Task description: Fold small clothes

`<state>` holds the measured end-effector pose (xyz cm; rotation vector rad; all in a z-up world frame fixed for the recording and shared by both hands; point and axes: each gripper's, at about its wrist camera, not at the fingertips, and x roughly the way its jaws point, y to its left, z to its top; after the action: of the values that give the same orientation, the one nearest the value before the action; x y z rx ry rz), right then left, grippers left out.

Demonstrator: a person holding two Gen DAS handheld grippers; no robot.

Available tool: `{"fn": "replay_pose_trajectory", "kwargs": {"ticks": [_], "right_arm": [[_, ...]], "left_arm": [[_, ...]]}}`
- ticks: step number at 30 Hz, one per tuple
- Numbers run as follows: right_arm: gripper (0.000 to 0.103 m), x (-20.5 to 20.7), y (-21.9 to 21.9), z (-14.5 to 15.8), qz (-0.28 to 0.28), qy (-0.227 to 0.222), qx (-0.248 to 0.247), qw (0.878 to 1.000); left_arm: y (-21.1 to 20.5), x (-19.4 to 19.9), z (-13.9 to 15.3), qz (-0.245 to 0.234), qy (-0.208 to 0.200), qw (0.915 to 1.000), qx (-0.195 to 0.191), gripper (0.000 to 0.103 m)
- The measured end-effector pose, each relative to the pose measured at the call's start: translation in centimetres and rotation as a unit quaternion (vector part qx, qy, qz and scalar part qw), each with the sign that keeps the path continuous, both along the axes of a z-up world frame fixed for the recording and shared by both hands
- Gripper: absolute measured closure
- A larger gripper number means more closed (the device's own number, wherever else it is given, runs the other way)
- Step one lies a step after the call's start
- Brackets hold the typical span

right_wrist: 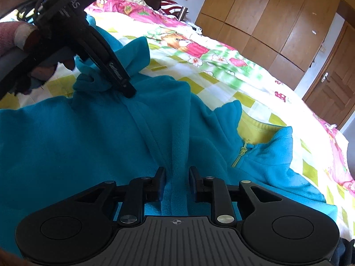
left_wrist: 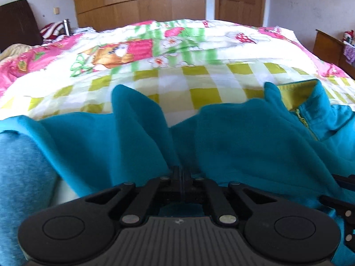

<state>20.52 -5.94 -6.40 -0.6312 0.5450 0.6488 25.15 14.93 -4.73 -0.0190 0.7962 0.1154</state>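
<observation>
Nearest your lens in the left wrist view, the left gripper (left_wrist: 182,173) has its jaws pressed together, and a pleat of the teal fleece jacket (left_wrist: 244,137) rises straight from between them; you appear to have it pinched, though blur and the black linkage hide the exact contact. In the right wrist view the right gripper (right_wrist: 176,177) has its jaws standing partly apart, astride a raised ridge of the same fleece; the pads do not visibly press the cloth.

Position of the garment: the jacket lies spread on the bed (right_wrist: 255,84), over the checked and floral quilt, with its yellow-lined collar (right_wrist: 261,130) and zip toward the right of that view. Your left tool also shows there at upper left, its tip buried in a bunched fold near a raised flap of the fleece.

Step in hand, as judged: securing two hold points before the first fold, with one side gathered and the other not yet clamped.

Next move calls for: closing the right jaws firmly on the ridge, then lifting both holds together so the fleece carries over evenly without sagging.
</observation>
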Motion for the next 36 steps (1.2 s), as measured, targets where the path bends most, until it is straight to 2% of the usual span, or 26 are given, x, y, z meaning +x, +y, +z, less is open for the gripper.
{"fn": "replay_pose_trajectory", "kwargs": {"ticks": [2, 4, 5, 6, 7, 9, 11, 12, 14, 15, 16, 18, 19, 20, 25, 30, 33, 36], "right_arm": [[0.083, -0.7, 0.1, 0.4, 0.007, -0.009, 0.011, 1.000], [0.084, -1.2, 0.1, 0.5, 0.019, -0.013, 0.018, 1.000], [0.083, -1.2, 0.3, 0.2, 0.019, -0.017, 0.014, 1.000], [0.081, -1.2, 0.4, -0.1, 0.013, -0.022, 0.008, 1.000], [0.081, -1.2, 0.5, -0.2, 0.008, -0.028, 0.003, 1.000], [0.081, -1.6, 0.6, 0.0, 0.005, -0.045, 0.000, 0.999], [0.080, -2.1, 0.7, 0.3, 0.011, -0.064, -0.005, 0.998], [0.080, -2.4, 0.7, 0.4, 0.015, -0.069, -0.007, 0.997], [0.080, -2.7, 0.8, 0.4, 0.021, -0.066, -0.008, 0.998], [0.079, -2.7, 0.9, 0.3, 0.023, -0.064, -0.010, 0.998], [0.079, -2.8, 1.0, 0.1, 0.025, -0.063, -0.012, 0.998], [0.079, -2.7, 1.3, -0.4, 0.026, -0.058, -0.017, 0.998], [0.079, -2.7, 1.4, -0.5, 0.028, -0.056, -0.016, 0.998], [0.079, -2.7, 1.6, -0.8, 0.035, -0.053, -0.015, 0.998], [0.079, -2.3, 3.0, -1.9, 0.045, -0.069, -0.023, 0.996], [0.079, -3.2, 4.2, -1.2, 0.073, -0.104, -0.018, 0.992], [0.079, -1.8, 6.1, -2.1, 0.070, -0.098, -0.025, 0.992], [0.079, 0.1, 7.8, -3.2, 0.063, -0.081, -0.022, 0.995]], "left_arm": [[0.7, -0.6, 0.5, 0.011, -0.003, 0.9999, 0.004, 0.085], [1.2, -1.0, 1.2, 0.003, -0.022, 0.9991, -0.035, 0.085], [1.2, -1.0, 1.6, -0.015, -0.029, 0.9971, -0.069, 0.084], [0.9, -0.8, 1.8, -0.031, -0.033, 0.9953, -0.085, 0.083], [0.3, -0.5, 1.8, -0.045, -0.034, 0.9949, -0.083, 0.079], [-1.4, 0.6, 1.4, -0.074, -0.037, 0.9956, -0.044, 0.068], [-2.5, 2.0, 0.5, -0.089, -0.027, 0.9953, -0.026, 0.050], [-3.0, 3.0, -0.1, -0.095, -0.013, 0.9952, -0.020, 0.047], [-3.4, 4.2, -1.4, -0.078, -0.004, 0.9969, 0.008, 0.044], [-3.2, 4.5, -2.0, -0.069, 0.002, 0.9975, 0.013, 0.043], [-2.8, 4.6, -2.4, -0.062, 0.008, 0.9980, 0.002, 0.042], [-1.9, 4.1, -2.2, -0.053, 0.012, 0.9981, -0.028, 0.057], [-1.5, 3.7, -2.0, -0.052, 0.015, 0.9976, -0.043, 0.074], [-1.2, 3.4, -1.8, -0.047, 0.016, 0.9974, -0.051, 0.081], [0.0, 2.2, -0.5, -0.039, 0.008, 0.9969, -0.068, 0.084], [-0.1, 2.1, 0.2, -0.044, -0.001, 0.9962, -0.075, 0.085], [0.4, 2.1, 0.3, -0.039, 0.001, 0.9945, -0.098, 0.085], [0.6, 2.0, 0.3, -0.041, 0.002, 0.9943, -0.099, 0.085]]}}
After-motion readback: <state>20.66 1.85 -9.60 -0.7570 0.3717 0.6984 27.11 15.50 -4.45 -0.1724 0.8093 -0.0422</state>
